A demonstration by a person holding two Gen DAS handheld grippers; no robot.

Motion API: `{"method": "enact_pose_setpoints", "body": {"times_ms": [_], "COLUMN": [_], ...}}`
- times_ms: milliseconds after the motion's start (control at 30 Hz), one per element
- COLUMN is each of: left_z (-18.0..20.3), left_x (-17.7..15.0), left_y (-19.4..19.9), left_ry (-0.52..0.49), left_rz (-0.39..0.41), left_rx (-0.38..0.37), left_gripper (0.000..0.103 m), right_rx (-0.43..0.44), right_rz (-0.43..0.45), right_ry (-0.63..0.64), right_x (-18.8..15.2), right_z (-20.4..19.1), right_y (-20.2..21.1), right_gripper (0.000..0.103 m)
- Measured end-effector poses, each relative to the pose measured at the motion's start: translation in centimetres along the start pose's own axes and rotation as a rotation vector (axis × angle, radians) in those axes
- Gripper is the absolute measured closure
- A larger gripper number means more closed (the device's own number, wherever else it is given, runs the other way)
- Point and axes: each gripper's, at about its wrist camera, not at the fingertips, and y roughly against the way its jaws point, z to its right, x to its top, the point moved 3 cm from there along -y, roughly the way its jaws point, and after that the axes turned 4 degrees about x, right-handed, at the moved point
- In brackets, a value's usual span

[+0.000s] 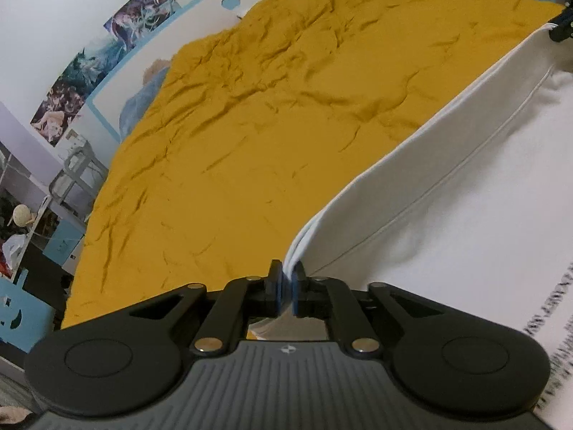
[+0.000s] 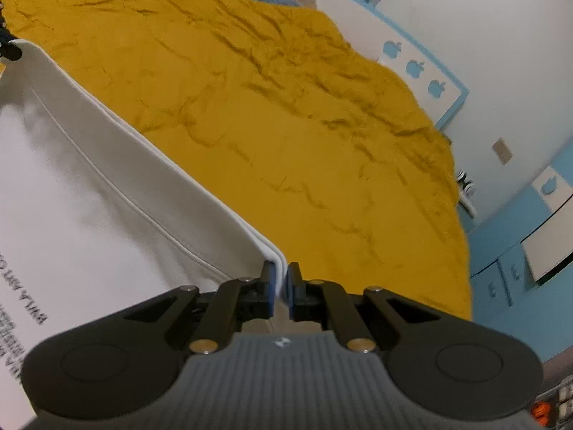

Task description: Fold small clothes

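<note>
White cotton garment (image 1: 447, 186), printed lettering on its face, doubled hem stretched taut between both tongs above the mustard bedspread (image 1: 250, 125). Left gripper (image 1: 285, 288): fingers pressed together on one corner of the hem. Right gripper (image 2: 281, 288): likewise pinched on the opposite corner, two layers visible in the pinch. Body of the garment hangs on each tool's inner side. Handling, judged: light, soft, limp, not fragile; sags unless held at the edges. Best hold: hem corners, both layers caught together, as at present.

left gripper (image 1: 285, 286) clamped, right gripper (image 2: 282, 288) clamped
</note>
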Motion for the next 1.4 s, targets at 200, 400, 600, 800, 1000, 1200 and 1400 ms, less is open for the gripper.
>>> {"method": "enact_pose_setpoints", "body": {"times_ms": [200, 400, 600, 800, 1000, 1200, 1400], "left_z": [-1.3, -6.2, -9.0, -8.1, -5.0, -2.3, -1.1], "left_x": [-0.4, -1.1, -3.7, -6.6, -9.6, -13.3, -14.0], "left_y": [-0.6, 0.2, 3.6, 9.1, 12.2, 11.9, 9.8], "left_ry": [0.093, 0.340, 0.514, 0.493, 0.460, 0.434, 0.434], "left_rz": [0.064, 0.077, 0.051, 0.000, -0.038, -0.137, -0.198], "left_rx": [0.087, 0.085, -0.071, -0.104, -0.162, -0.140, -0.081], "left_gripper": [0.048, 0.043, 0.064, 0.067, 0.075, 0.085, 0.087], "right_rx": [-0.037, -0.073, 0.055, 0.103, 0.135, 0.106, 0.124], "right_rz": [0.022, 0.056, 0.027, 0.024, 0.018, -0.073, -0.107], "right_ry": [-0.085, -0.213, -0.499, -0.464, -0.432, -0.508, -0.567], "right_x": [-0.3, -1.5, -5.5, -8.3, -12.3, -17.3, -19.8], "right_z": [0.5, 3.3, 5.5, 1.3, -4.0, -5.9, -6.5], "right_y": [-3.0, -1.9, 0.8, 7.4, 12.9, 13.0, 11.3], "right_gripper": [0.070, 0.054, 0.076, 0.076, 0.081, 0.088, 0.090]}}
